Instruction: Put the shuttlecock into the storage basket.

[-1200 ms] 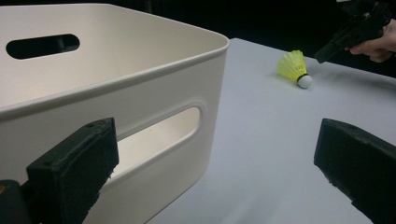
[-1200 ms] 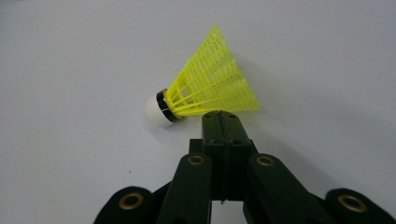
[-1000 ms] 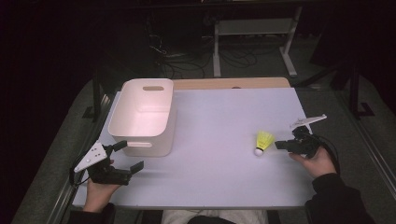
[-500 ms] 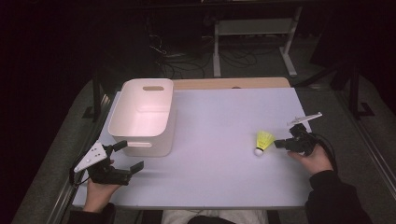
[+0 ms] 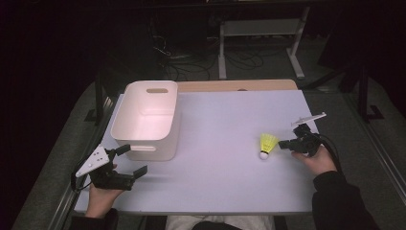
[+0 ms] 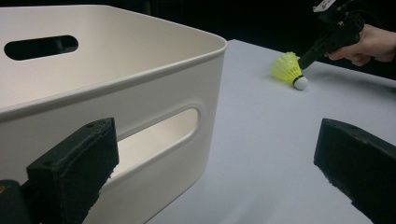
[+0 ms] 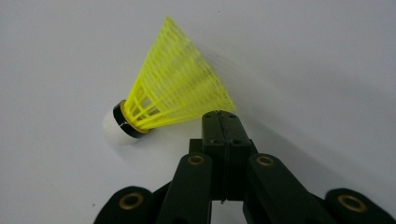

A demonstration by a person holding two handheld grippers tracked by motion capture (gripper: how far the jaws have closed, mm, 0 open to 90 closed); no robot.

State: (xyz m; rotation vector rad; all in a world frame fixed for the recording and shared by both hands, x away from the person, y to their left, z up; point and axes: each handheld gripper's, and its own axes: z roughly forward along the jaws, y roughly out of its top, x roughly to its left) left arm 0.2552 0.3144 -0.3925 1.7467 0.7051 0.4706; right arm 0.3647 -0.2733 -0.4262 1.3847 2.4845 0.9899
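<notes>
While the yellow shuttlecock (image 5: 267, 144) is lying on the counter (image 5: 225, 182) at 3 o'clock from the white bin (image 5: 146, 120), not yet lifted, the right gripper (image 7: 219, 122) is touching its skirt with jaws shut on nothing, and the left gripper (image 5: 128, 162) is waiting with jaws wide.

The yellow mesh-skirted plastic shuttlecock (image 7: 180, 91) has a thin, slightly glossy lattice, a shiny black band and a matt white rounded tip that looks like foam or rubber. The white rectangular plastic bin (image 6: 140, 79) is smooth with a soft satin sheen on its rim and walls. The pale, matt tabletop (image 5: 225, 129) looks smooth and even, with a strip of bare light wood along its far edge. The black right gripper (image 7: 219, 116) is matt, hard-looking plastic with small brass-coloured metal rivets. The black left gripper (image 6: 215, 168) shows rough, dull, foam-like pads.
</notes>
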